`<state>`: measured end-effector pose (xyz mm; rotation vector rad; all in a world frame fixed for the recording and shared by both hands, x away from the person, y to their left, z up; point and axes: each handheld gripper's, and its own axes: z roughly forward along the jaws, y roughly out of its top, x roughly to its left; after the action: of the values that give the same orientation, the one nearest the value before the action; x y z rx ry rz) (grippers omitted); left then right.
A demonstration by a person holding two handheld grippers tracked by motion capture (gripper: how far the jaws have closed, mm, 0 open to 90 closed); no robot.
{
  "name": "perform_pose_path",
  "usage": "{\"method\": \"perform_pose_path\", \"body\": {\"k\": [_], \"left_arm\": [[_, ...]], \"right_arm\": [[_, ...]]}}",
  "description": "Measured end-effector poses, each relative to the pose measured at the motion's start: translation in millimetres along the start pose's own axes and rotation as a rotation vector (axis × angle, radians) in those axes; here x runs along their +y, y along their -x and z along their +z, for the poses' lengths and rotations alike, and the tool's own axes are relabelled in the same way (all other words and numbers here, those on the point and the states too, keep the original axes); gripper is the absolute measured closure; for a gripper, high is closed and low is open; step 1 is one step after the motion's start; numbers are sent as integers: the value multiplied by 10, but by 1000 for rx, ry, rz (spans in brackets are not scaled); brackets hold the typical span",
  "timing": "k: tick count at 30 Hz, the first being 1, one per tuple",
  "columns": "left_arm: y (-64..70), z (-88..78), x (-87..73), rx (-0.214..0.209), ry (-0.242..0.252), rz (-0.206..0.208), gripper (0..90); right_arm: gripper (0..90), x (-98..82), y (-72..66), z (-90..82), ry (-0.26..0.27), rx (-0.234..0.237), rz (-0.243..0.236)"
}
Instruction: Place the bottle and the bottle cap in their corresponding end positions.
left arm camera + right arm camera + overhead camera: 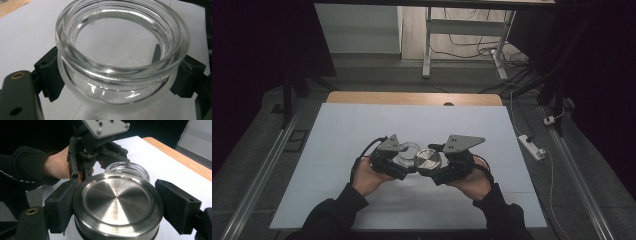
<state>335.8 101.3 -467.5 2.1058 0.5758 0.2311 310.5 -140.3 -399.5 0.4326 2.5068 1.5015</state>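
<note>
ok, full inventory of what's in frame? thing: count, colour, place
glass jar: 1, clear, open-topped, mid-table, between the left gripper's jaws
metal lid: 1, brushed silver, round, between the right gripper's jaws, beside the jar
table: 1, white sheet on top, wood edge at the far side
desk frame: 1, white legs, floor beyond the table, cables around it
power strip: 1, white, floor right of the table
left gripper: 1, black, grey plate on top
right gripper: 1, black, grey plate on top
hands: 2, dark sleeves, bottom of the high view
</note>
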Motion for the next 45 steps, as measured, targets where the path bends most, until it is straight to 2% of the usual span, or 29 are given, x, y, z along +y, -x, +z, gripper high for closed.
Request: {"method": "perform_pose_path", "body": {"k": [22, 45], "left_arm": [[-170, 33, 102, 38, 26, -1, 157], [-363, 205, 254, 56, 31, 5, 156]], "right_arm": [[200, -191, -129, 20, -6, 21, -1], [200, -447, -224, 166, -37, 34, 13]]}}
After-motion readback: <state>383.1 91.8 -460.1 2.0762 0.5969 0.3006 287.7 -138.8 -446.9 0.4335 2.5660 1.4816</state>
